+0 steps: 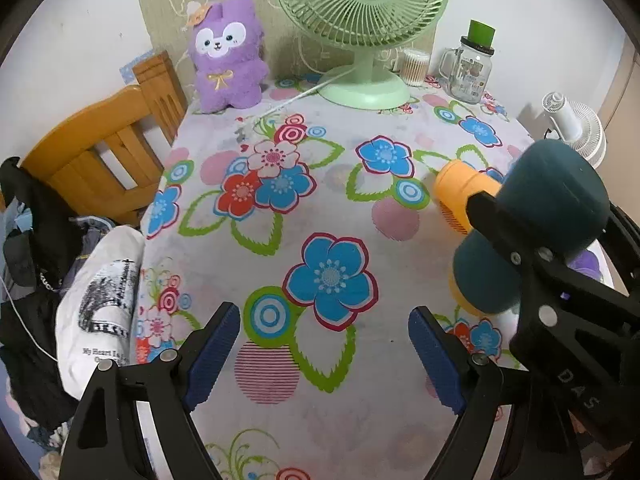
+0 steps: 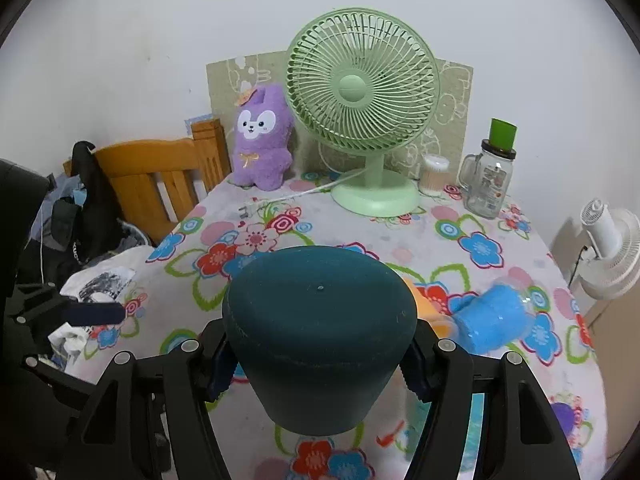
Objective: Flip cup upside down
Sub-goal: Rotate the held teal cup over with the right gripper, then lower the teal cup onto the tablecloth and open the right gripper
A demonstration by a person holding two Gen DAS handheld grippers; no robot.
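Note:
My right gripper (image 2: pixel 316 360) is shut on a dark teal cup (image 2: pixel 320 332) and holds it above the flowered table, its closed base facing the camera. In the left wrist view the same teal cup (image 1: pixel 536 220) hangs at the right, clamped in the right gripper (image 1: pixel 516 256). An orange cup (image 1: pixel 460 192) lies on its side on the table behind it, partly hidden; it also shows in the right wrist view (image 2: pixel 432 312). A blue cup (image 2: pixel 496 320) lies on its side to the right. My left gripper (image 1: pixel 324 352) is open and empty above the near table.
A green desk fan (image 2: pixel 360 120), a purple plush toy (image 2: pixel 260 140), a glass jar with a green cap (image 2: pixel 490 176) and a swab box (image 2: pixel 434 174) stand at the table's back. A wooden chair (image 1: pixel 100 152) with clothes is left. A white fan (image 2: pixel 612 252) is right.

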